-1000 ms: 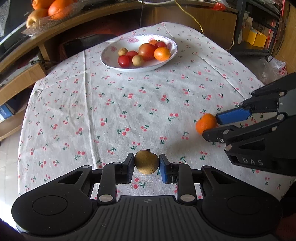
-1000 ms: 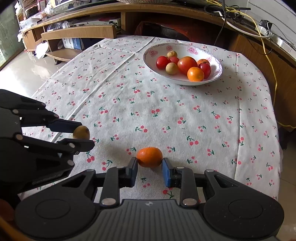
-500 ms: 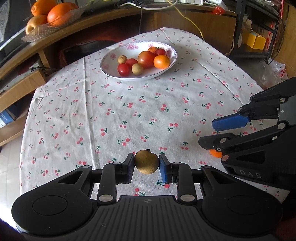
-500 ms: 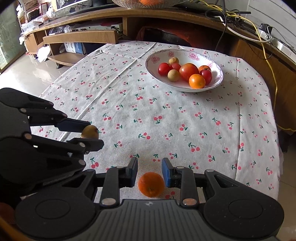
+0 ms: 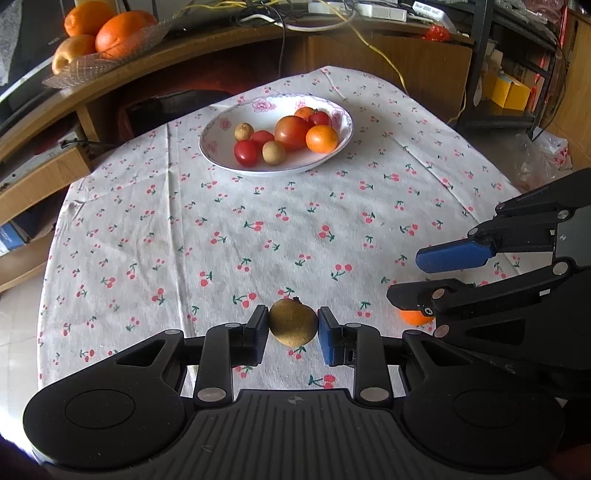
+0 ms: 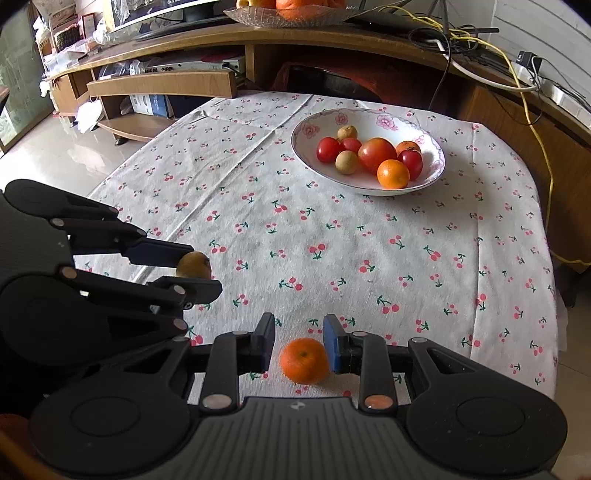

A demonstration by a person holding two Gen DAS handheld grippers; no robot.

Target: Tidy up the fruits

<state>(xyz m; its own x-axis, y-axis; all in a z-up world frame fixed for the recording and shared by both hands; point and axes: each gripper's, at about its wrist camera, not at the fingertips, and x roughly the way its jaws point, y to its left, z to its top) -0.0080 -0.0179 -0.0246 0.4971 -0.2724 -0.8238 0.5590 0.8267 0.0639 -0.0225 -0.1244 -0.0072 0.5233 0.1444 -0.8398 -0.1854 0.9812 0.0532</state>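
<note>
My left gripper (image 5: 293, 328) is shut on a small brown round fruit (image 5: 293, 327), held a little above the cherry-print cloth; from the right wrist that gripper (image 6: 199, 271) and the brown fruit (image 6: 194, 265) show at the left. My right gripper (image 6: 299, 341) is open. A small orange (image 6: 303, 360) lies on the cloth just beneath its fingers, with a gap on the left side. From the left wrist, the orange (image 5: 415, 316) peeks out under the right gripper (image 5: 406, 278). A white flowered bowl (image 5: 225, 125) (image 6: 369, 122) at the far end holds several tomatoes, oranges and brown fruits.
The cloth-covered table (image 5: 184, 229) drops off at the left and right edges. A curved wooden shelf (image 6: 332, 40) runs behind it, carrying a glass dish of large oranges (image 5: 107, 33) and cables (image 6: 480, 51). A wide stretch of cloth lies between the grippers and the bowl.
The orange came out of my right gripper and now lies on the cloth below its open fingers. Both grippers drew back from the bowl. The left one kept hold of the brown fruit.
</note>
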